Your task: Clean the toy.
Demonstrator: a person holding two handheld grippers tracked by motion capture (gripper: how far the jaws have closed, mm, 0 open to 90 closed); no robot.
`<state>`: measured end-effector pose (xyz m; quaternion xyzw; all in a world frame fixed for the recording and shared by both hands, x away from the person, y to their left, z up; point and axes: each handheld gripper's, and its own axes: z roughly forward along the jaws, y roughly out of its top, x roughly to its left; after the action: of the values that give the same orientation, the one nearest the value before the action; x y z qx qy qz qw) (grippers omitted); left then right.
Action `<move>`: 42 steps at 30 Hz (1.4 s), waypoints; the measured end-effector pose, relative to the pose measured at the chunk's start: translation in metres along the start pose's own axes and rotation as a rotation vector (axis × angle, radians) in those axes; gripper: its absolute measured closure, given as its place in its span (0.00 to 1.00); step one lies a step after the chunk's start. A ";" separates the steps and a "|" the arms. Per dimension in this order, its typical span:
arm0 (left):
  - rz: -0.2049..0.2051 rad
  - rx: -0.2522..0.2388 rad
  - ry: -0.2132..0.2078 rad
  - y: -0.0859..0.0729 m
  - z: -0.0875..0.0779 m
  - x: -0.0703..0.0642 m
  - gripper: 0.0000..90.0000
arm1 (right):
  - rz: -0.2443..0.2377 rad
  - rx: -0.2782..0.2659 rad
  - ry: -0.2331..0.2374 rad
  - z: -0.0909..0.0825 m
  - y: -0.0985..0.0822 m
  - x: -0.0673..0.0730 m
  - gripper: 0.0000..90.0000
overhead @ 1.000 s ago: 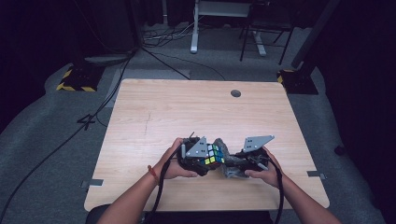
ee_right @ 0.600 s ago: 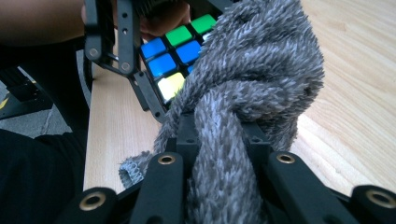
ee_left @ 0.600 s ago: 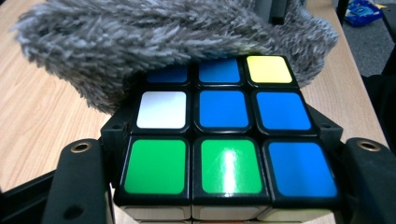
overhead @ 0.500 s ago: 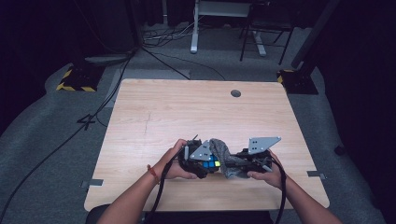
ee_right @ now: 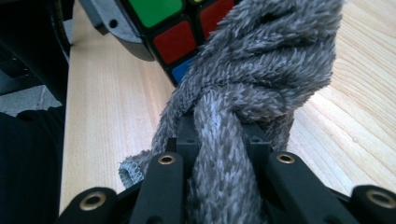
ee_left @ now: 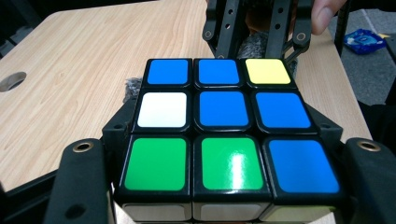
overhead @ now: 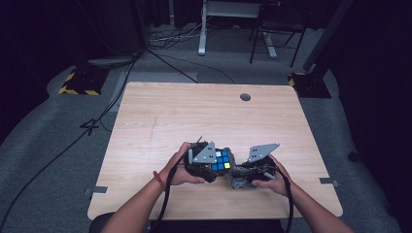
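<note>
Since earlier: cube (overhead: 221,160) and cloth (overhead: 236,178) shifted slightly between the hands; half a second ago the cloth lay over the cube, now the cube's top face is bare.
Cubes: one, a colour puzzle cube, near the table's (overhead: 160,116) front edge.
Top face stickers: five blue, two green, one white, one yellow.
Cloths: one, grey and fluffy, bunched, pressed against the cube's side.
Left gripper (overhead: 206,165): jaws clamped on the cube's two sides.
Right gripper (overhead: 245,175): jaws pinched on the cloth.
Hands: two, one per gripper.
Table hole (overhead: 245,97): one, far side.
</note>
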<state>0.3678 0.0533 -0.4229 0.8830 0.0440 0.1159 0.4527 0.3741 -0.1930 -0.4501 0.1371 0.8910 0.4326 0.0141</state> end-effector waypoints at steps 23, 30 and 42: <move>-0.026 -0.087 -0.018 0.005 -0.006 0.000 0.37 | -0.016 0.030 0.008 0.001 0.002 0.005 0.83; -0.046 -0.072 -0.005 -0.001 -0.008 0.006 0.37 | -0.030 -0.040 0.015 -0.011 0.006 0.007 0.83; -0.005 0.009 -0.040 -0.002 0.009 -0.003 0.37 | -0.057 -0.165 -0.011 -0.031 0.011 0.010 0.83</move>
<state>0.3672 0.0469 -0.4296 0.8871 0.0375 0.0971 0.4496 0.3628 -0.2078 -0.4216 0.1125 0.8558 0.5031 0.0425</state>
